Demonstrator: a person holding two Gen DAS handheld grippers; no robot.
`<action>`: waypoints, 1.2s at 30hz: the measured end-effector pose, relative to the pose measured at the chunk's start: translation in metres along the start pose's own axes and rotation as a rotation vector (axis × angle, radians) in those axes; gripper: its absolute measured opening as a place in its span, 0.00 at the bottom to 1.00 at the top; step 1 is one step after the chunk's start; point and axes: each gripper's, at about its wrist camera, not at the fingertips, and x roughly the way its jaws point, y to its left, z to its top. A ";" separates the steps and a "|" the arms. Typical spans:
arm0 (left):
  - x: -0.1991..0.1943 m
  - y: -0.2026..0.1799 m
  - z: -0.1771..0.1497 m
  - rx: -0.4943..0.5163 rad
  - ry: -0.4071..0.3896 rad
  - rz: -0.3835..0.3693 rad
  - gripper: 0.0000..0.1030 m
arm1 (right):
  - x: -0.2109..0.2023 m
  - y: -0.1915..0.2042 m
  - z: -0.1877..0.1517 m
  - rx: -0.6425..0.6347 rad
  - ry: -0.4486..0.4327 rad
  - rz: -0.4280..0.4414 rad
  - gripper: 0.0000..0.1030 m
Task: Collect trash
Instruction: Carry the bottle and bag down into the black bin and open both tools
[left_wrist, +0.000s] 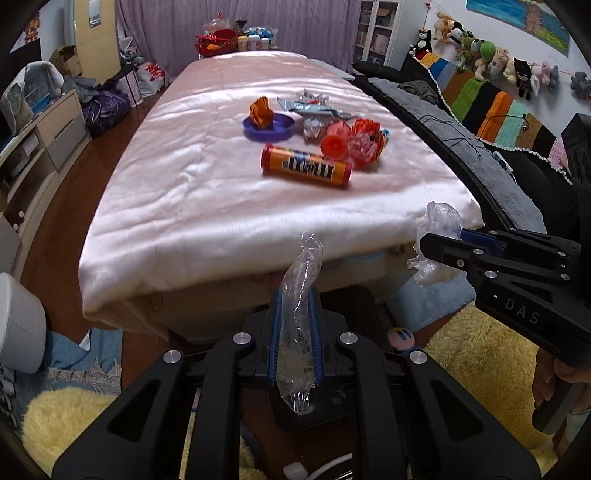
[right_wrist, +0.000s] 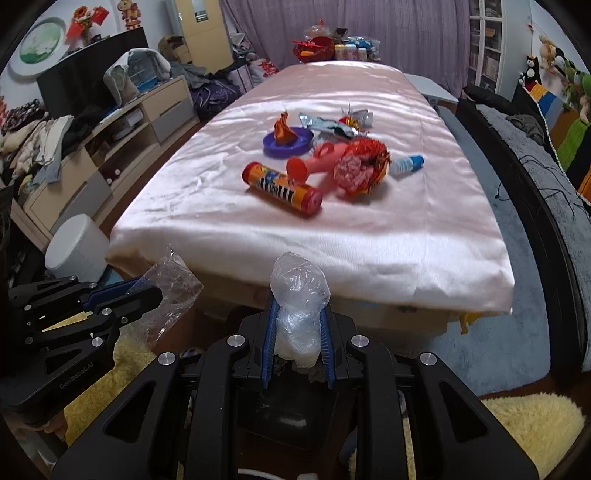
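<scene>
My left gripper (left_wrist: 295, 295) is shut on a clear plastic wrapper (left_wrist: 297, 332) that stands up between its blue pads, just off the near edge of the pink-covered table (left_wrist: 207, 221). My right gripper (right_wrist: 298, 299) is shut on a crumpled clear plastic bag (right_wrist: 299, 295), also short of the near edge. Each gripper shows in the other view: the right gripper (left_wrist: 432, 251) with its bag (left_wrist: 437, 229), the left gripper (right_wrist: 147, 291) with its wrapper (right_wrist: 171, 284). On the table lie an orange candy tube (left_wrist: 306, 166), a purple lid (left_wrist: 269, 127), foil wrappers (left_wrist: 317, 109) and red crumpled wrappers (left_wrist: 364, 142).
A white bin (right_wrist: 77, 249) stands on the floor at the table's near left corner. A low cabinet (right_wrist: 122, 136) with clothes runs along the left. A dark sofa (left_wrist: 461, 140) with a striped blanket flanks the right. Yellow fluffy rugs (left_wrist: 480, 354) lie below the grippers.
</scene>
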 end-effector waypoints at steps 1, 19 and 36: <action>0.006 0.001 -0.006 -0.008 0.018 -0.014 0.13 | 0.005 0.000 -0.004 0.004 0.015 0.000 0.22; 0.070 0.001 -0.062 -0.070 0.218 -0.111 0.20 | 0.066 -0.011 -0.055 0.103 0.226 0.066 0.27; 0.044 0.016 -0.029 -0.078 0.121 -0.043 0.60 | 0.032 -0.045 -0.015 0.206 0.081 0.050 0.59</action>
